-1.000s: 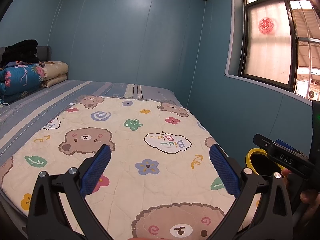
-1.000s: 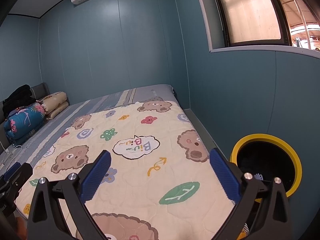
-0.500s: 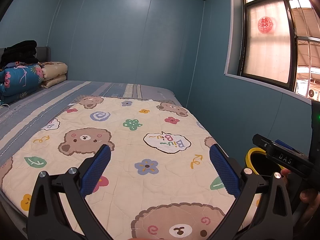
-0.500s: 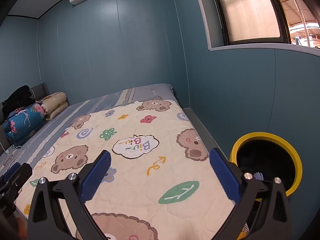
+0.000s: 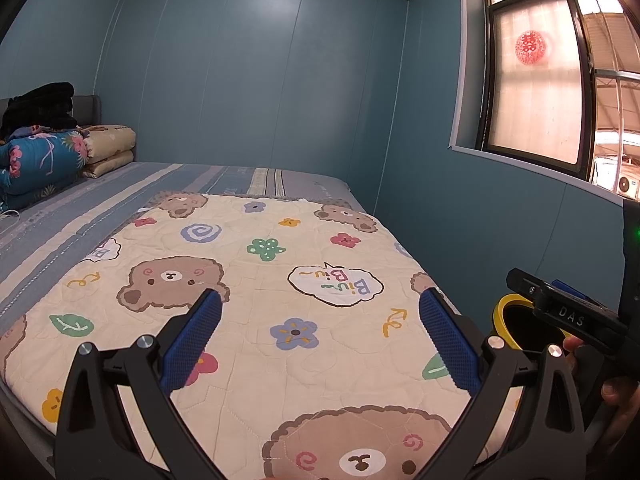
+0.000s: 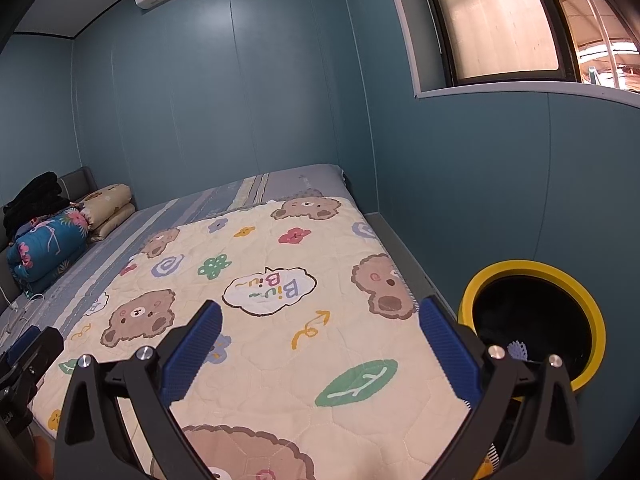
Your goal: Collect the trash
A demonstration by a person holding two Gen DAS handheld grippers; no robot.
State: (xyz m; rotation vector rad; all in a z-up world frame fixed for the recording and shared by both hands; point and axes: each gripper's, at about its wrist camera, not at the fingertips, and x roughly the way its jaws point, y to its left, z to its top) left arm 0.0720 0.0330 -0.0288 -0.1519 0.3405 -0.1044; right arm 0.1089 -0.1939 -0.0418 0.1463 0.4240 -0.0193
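A yellow-rimmed black trash bin [image 6: 536, 320] stands on the floor between the bed and the right wall; a small blue-white scrap [image 6: 518, 349] lies inside it. The bin also shows in the left wrist view [image 5: 506, 314], partly hidden by the right gripper's body. My left gripper [image 5: 320, 332] is open and empty above the cream bear-print quilt [image 5: 256, 280]. My right gripper [image 6: 320, 340] is open and empty above the quilt's right side [image 6: 280, 320], just left of the bin. No loose trash shows on the quilt.
Folded quilts and black clothes [image 5: 44, 136] are stacked at the far left head of the bed. Blue walls close in behind and at the right, with a window [image 5: 540, 92] above the bin. A white cable [image 6: 24, 304] lies on the striped sheet at left.
Both views have shifted very slightly; the grippers stay open and empty over the quilt. Nothing was picked up or dropped.
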